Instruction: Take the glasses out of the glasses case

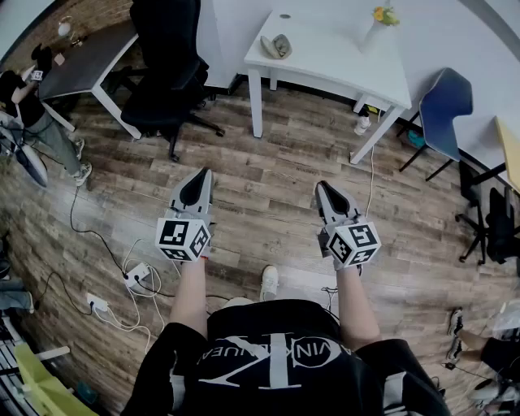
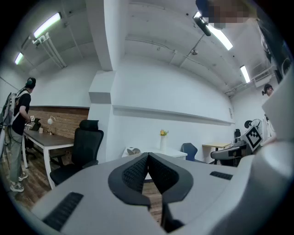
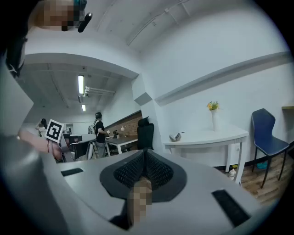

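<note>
A grey-green glasses case (image 1: 277,46) lies closed on the far left part of a white table (image 1: 341,58), well ahead of both grippers. It also shows small in the left gripper view, glasses case (image 2: 133,151), and in the right gripper view, glasses case (image 3: 175,137). I hold my left gripper (image 1: 201,175) and right gripper (image 1: 323,189) level over the wooden floor, pointing toward the table. Both stand shut, tips together, with nothing between them: left gripper (image 2: 148,155), right gripper (image 3: 144,152). No glasses are visible.
A white vase with yellow flowers (image 1: 377,24) stands on the table's far right. A black office chair (image 1: 166,73) and grey desk (image 1: 81,58) are at left, a blue chair (image 1: 445,101) at right. Cables and a power strip (image 1: 136,275) lie on the floor. A person (image 1: 32,122) stands far left.
</note>
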Available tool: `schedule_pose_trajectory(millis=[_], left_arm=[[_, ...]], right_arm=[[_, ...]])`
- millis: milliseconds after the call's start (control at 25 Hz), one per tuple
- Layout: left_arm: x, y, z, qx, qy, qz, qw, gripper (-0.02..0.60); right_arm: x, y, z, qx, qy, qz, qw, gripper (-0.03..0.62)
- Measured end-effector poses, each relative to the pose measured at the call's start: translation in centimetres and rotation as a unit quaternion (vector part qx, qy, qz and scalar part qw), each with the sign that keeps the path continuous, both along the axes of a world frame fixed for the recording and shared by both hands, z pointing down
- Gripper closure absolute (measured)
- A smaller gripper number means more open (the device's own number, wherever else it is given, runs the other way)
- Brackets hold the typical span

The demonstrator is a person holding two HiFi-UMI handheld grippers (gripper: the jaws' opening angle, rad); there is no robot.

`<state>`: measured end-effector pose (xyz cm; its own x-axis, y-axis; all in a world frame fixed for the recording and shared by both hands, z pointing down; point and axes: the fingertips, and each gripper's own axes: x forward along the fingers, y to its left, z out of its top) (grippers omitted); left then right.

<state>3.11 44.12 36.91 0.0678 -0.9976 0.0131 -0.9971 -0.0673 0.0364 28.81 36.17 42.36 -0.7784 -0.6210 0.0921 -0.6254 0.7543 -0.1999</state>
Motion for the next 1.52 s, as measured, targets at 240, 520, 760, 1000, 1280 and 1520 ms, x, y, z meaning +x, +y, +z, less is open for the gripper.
schedule_pose_trajectory(millis=[240,520,760,1000,1280,1520], left_arm=[[-1.0,-2.4,0.9,-0.004,0.003,-0.012,0.9999,0.566],[-1.4,-5.1,1.1,-0.006,0.003,-0.018,0.9998,0.566],[-1.3,-6.2,1.3,-0.006,0.015,-0.020,0.9997,0.566],[-1.4,-8.2,1.6,-0.006,0.023,-0.016,0.9996,0.566],[-2.8,-13.2,2.8,-0.009,0.017,0.000,0.9998,0.566],[-6.1,-19.9,3.1,-0.019,0.002,0.014,0.9997,0.566]], right_arm=[[-1.3,-2.7,0.6,0.000,0.003,-0.012,1.000,0.556],[-1.5,-5.3,0.9,-0.003,0.005,-0.015,1.000,0.556],[-1.8,-6.2,0.8,0.002,0.011,-0.023,1.000,0.556],[-1.3,-8.5,0.1,0.009,0.009,-0.003,1.000,0.553],[-2.6,-13.0,0.9,0.005,0.006,0.012,1.000,0.546],[-5.4,-18.8,1.7,-0.018,-0.009,0.028,0.999,0.470]])
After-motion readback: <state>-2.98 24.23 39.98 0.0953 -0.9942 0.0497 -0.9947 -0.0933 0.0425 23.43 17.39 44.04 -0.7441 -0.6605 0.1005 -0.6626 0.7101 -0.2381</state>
